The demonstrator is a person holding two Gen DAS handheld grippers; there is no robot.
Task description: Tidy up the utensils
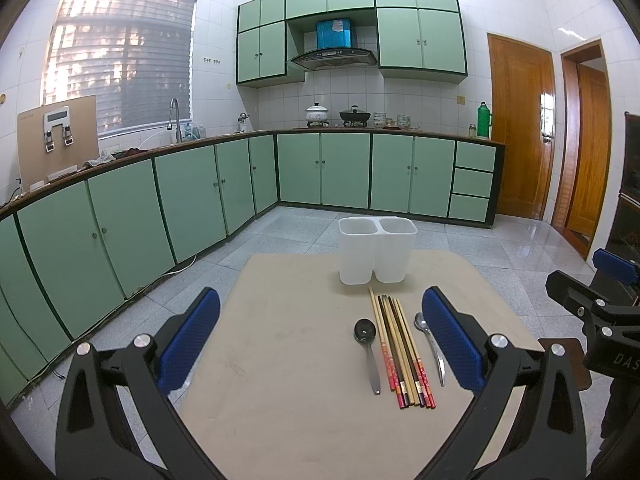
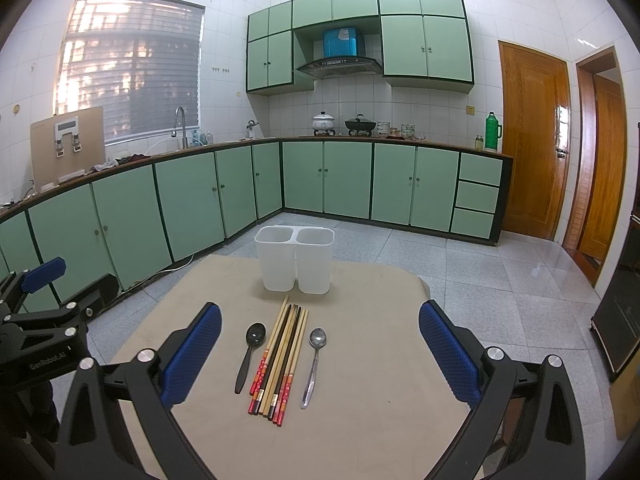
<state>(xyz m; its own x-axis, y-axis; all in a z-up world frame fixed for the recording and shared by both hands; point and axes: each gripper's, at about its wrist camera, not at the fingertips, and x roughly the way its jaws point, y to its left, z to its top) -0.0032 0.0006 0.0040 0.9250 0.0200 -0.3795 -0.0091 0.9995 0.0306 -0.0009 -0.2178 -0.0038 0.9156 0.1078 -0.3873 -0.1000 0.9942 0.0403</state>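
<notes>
While both grippers hang above the beige table point(image 1: 280, 340), neither touches anything. Left gripper point(image 1: 320, 336) has its blue pads point(image 1: 188, 340) spread wide apart, nothing btwn them but bare tabletop and, toward its right pad, the utensils. Going left to right across the table in the right wrist view: black spoon point(image 2: 250, 356), bowl toward the far side, handle toward the camera; just beside it the bundle of chopsticks point(image 2: 280, 360), several pairs lying side by side, tips fanned slightly toward the far edge, red and dark patterned ends near the camera; then the metal spoon point(image 2: 314, 364), also bowl away, w/ a small gap from the chopsticks. Beyond the chopstick tips, near the far table edge, stands the white two-compartment holder point(image 2: 295, 260), upright, both compartments look empty as far as I can see in. Right gripper point(image 2: 320, 340) likewise spread wide, pads point(image 2: 448, 356) apart, utensils lying btwn and below them, untouched. Green cabinets point(image 2: 192, 196) line the kitchen behind, wooden door point(image 2: 536, 140) at far right.
</notes>
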